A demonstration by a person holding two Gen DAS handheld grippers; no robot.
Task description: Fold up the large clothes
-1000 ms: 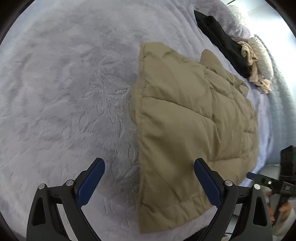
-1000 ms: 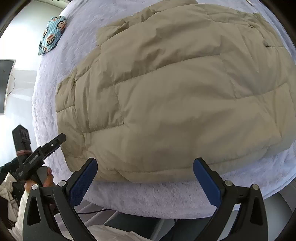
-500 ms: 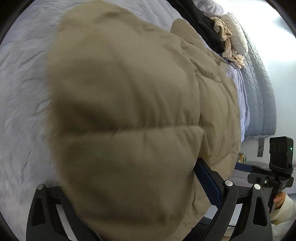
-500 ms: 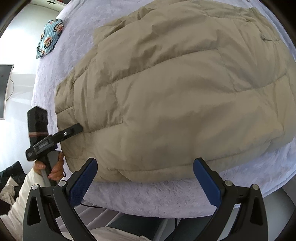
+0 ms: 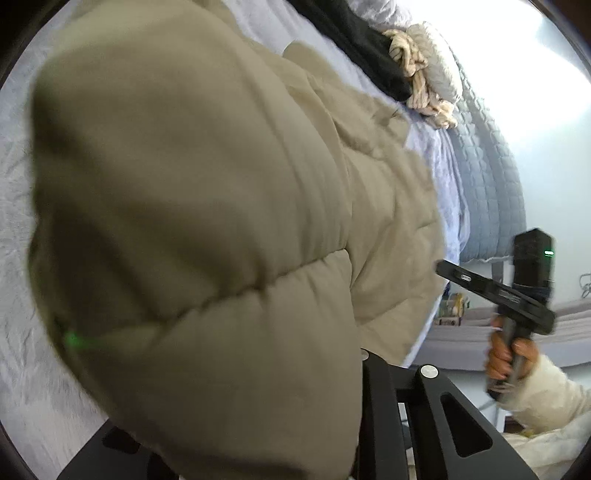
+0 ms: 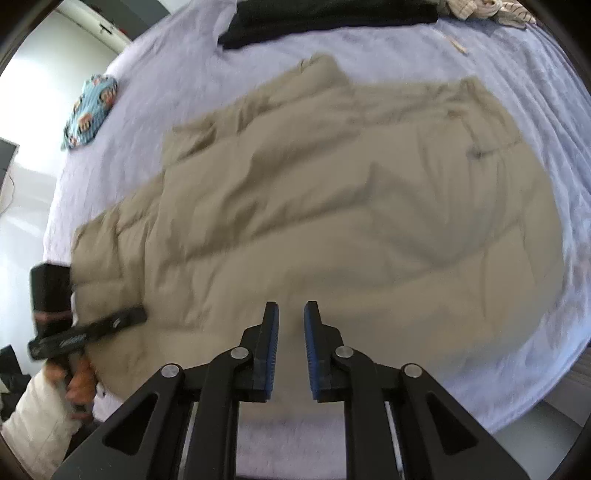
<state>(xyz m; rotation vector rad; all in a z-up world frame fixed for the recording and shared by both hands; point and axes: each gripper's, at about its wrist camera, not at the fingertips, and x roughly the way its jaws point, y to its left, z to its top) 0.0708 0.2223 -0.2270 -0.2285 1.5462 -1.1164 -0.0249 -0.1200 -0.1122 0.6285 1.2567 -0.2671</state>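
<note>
I see the tan puffer jacket point(image 6: 332, 206) spread on the lavender bed cover point(image 6: 166, 74). Right gripper point(image 6: 290, 317) jaws just narrowed above its near hem, nothing between them. Left gripper point(image 6: 122, 319) just clamped the jacket's corner, which bulges before its camera.

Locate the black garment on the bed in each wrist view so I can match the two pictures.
Left wrist view: the black garment lies at the top, right of centre, beyond the tan puffer coat, beside a cream knit bundle.
Right wrist view: the black garment lies along the top edge, centre, past the tan puffer coat.
Shared landmark: the cream knit bundle, immediately right of the garment in both.
</note>
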